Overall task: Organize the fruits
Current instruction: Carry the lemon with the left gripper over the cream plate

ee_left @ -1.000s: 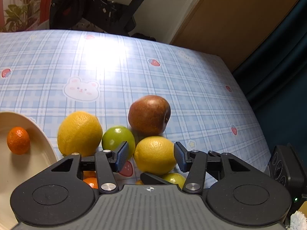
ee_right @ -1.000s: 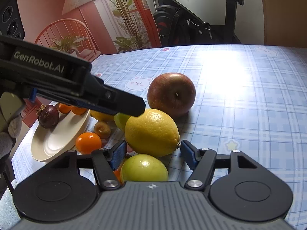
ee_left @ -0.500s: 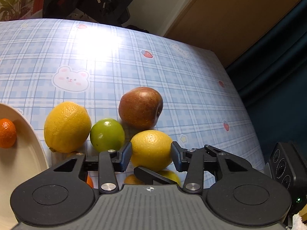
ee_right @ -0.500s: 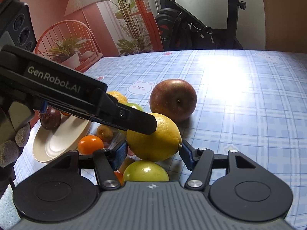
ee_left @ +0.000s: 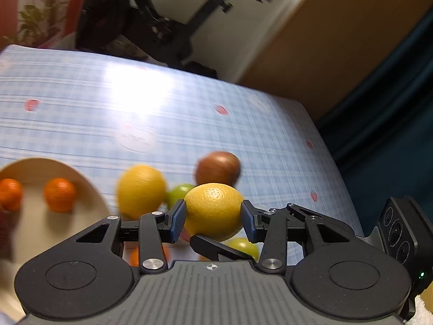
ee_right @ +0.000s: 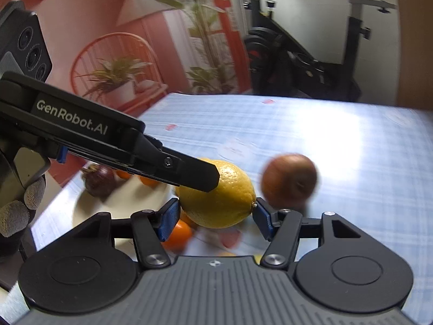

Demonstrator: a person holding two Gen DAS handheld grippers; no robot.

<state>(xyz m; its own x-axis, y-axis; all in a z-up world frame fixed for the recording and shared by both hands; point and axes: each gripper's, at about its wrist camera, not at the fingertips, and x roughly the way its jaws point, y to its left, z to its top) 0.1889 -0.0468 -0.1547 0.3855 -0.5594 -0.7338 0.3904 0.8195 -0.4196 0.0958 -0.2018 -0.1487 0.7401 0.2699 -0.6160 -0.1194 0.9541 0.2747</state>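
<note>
Both grippers pinch one lemon (ee_left: 213, 211) clear of the surface (ee_left: 189, 124): left gripper (ee_left: 213, 218) across its middle, right gripper (ee_right: 216, 218) end to end, fingers partly closed. I keep both hands moving together toward the plate (ee_left: 89, 195), no squeezing.

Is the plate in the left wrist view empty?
No, the plate holds at least two small orange fruits on its surface.

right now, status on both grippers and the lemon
Left gripper and right gripper both shut on the same lemon, lifted. Plate to the left; nothing blocking.
</note>
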